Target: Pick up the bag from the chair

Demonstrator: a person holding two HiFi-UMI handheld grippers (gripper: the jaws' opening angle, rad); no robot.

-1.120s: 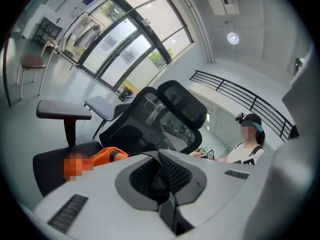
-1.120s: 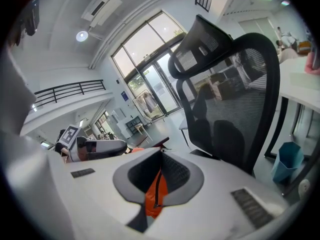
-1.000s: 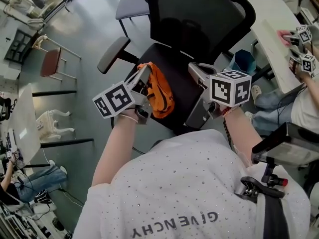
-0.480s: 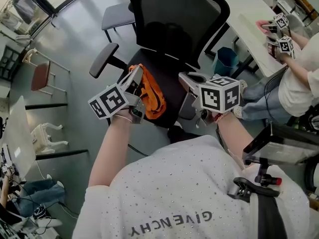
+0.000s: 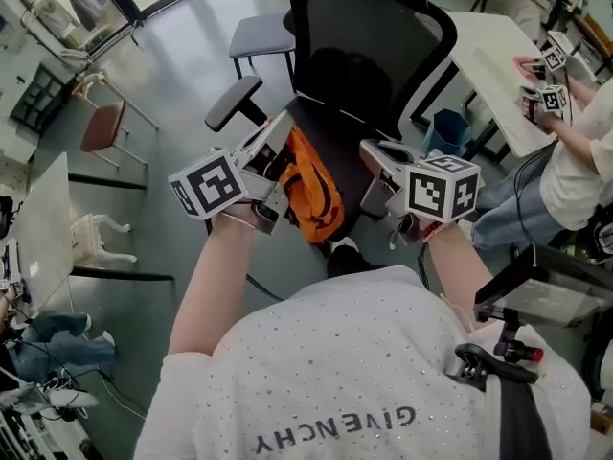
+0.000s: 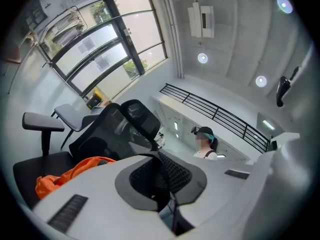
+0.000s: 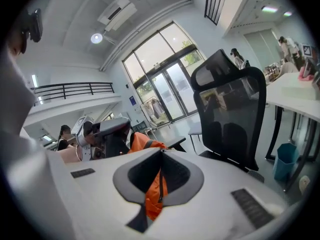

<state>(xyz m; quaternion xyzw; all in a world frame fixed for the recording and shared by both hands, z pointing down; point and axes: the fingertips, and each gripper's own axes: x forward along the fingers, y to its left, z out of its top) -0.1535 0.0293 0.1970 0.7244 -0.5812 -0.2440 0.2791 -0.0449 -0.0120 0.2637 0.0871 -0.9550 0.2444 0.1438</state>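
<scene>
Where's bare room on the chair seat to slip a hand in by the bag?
Bare seat shows right of the bag, between it and the right gripper, and behind it toward the backrest. The bag's left side is crowded: left gripper close beside it, armrest beyond.

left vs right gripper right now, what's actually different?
The left gripper is right at the orange bag; the right gripper is apart from it, over the black chair. The left tongs pinch black mesh, apparently part of the bag; the right tongs hold nothing, with the bag only visible beyond them. Shared: both tongs are shut and point toward the chair's backrest.
</scene>
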